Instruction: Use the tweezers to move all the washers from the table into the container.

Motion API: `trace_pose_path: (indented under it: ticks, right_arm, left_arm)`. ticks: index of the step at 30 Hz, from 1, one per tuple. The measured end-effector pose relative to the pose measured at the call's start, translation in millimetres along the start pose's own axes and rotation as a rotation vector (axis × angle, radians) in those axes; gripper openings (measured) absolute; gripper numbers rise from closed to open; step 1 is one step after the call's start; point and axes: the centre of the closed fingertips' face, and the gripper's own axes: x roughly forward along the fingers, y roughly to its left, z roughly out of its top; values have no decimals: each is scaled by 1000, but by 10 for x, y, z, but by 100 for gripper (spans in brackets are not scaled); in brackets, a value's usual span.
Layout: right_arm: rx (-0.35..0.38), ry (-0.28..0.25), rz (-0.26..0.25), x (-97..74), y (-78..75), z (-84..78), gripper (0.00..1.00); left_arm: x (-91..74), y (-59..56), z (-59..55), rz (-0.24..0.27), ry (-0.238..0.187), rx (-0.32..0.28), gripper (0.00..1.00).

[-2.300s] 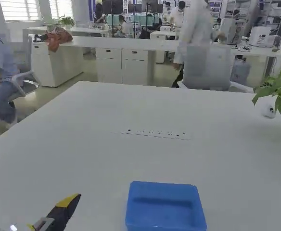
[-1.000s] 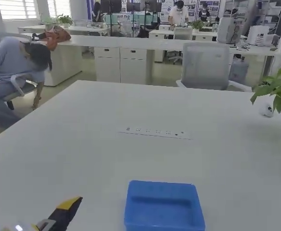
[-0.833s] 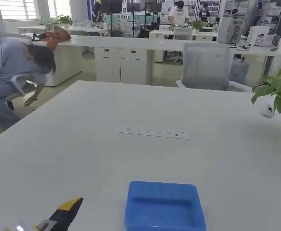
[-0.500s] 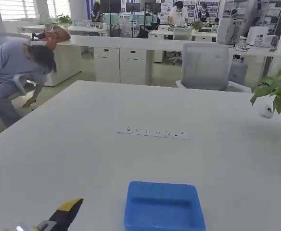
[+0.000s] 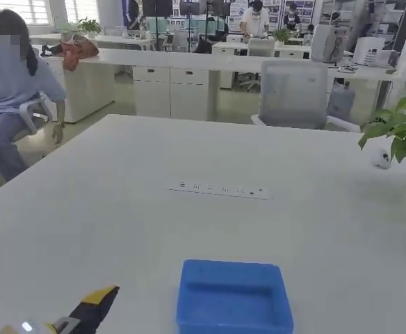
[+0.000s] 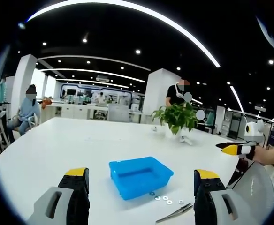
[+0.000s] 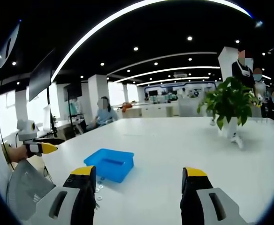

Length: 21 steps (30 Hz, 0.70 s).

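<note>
Best reach with the left gripper [image 6: 141, 173] (jaws apart and empty, as on the right gripper [image 7: 138, 171]) for the tweezers [image 6: 174, 213], lying slantwise just ahead of its right jaw, beside the washers [image 6: 167, 200] near the blue container [image 6: 137, 187].

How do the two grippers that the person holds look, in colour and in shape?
Both grippers look alike. The left gripper has two broad grey jaw bodies, each with an oval slot, black inner faces and yellow caps at the ends. The right gripper shows the same grey, black and yellow parts.
</note>
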Motion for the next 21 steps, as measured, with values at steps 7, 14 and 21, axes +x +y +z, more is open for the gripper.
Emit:
trace_pose_path:
  ticks: [7,14,21]
  right_arm:
    - [-36,66,-13,9,-7,-6,71]
    - [-119,213,57,149,147,-155,64]
    - [-217,318,225,401,502,-278,48]
  left_arm:
    - [24,-71,-118,-57,102,-15,92]
    - [69,-202,-285,-195,281,69,69]
    - [160,-247,-369,-314,384,76,57]
